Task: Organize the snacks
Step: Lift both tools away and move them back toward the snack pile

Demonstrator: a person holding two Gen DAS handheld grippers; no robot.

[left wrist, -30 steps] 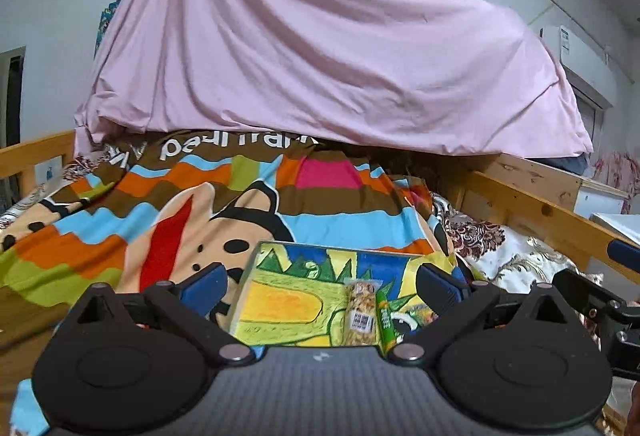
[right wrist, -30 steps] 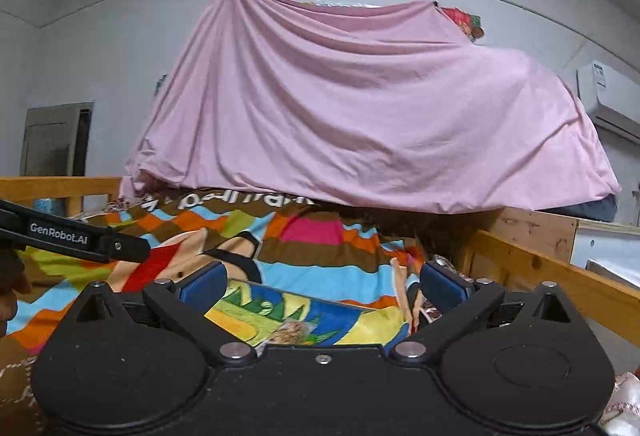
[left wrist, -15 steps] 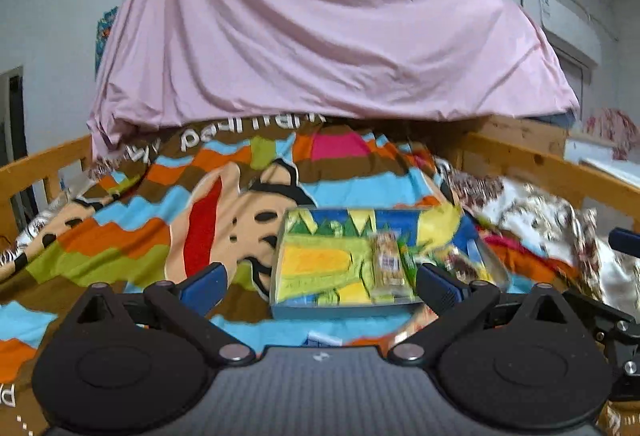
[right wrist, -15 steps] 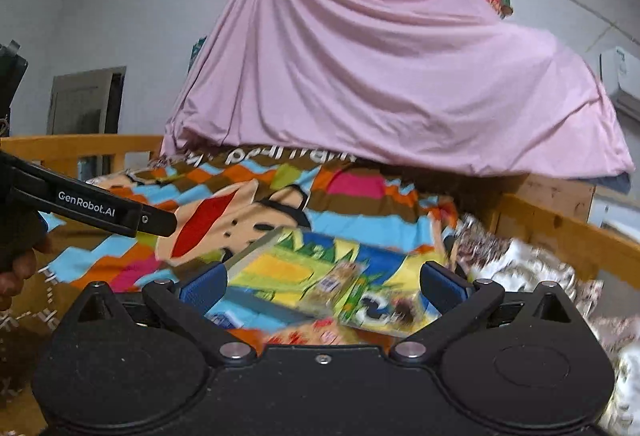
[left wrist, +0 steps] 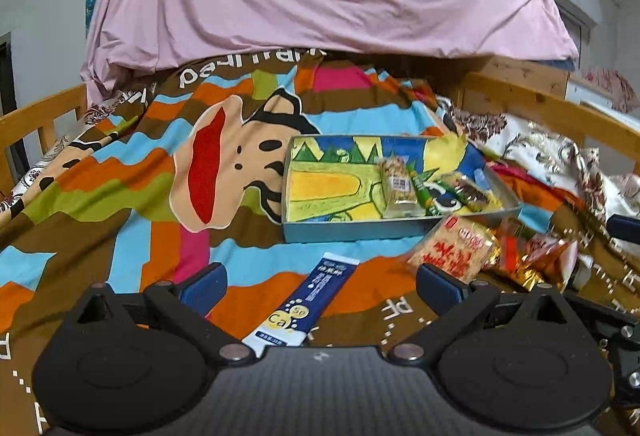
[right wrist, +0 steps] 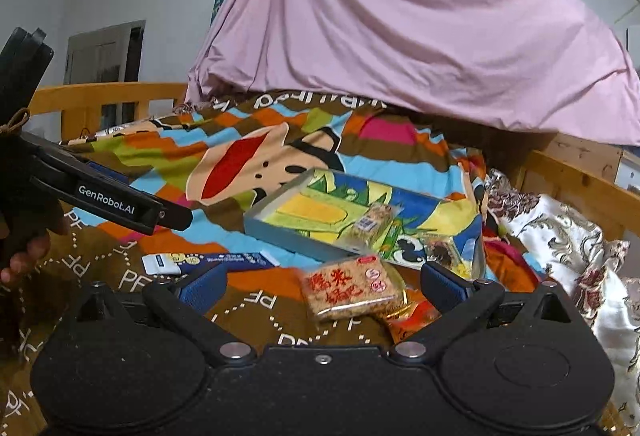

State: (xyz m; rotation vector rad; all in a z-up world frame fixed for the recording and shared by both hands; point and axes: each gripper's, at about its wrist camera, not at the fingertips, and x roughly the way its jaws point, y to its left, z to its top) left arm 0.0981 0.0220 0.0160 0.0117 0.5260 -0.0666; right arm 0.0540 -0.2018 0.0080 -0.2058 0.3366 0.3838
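Both grippers hover empty, the left gripper (left wrist: 320, 282) and right gripper (right wrist: 322, 282) each spread wide. Nearest, loose on the blanket (left wrist: 132, 236), lie a blue sachet (left wrist: 306, 310), a rice-cracker pack (right wrist: 352, 292) and gold wrappers (left wrist: 524, 260), still to be sorted. Just beyond, the shallow tray (left wrist: 348, 230) already holds a nut bar (left wrist: 398, 187) and two or three green packets (left wrist: 452, 191), so the job looks partly done.
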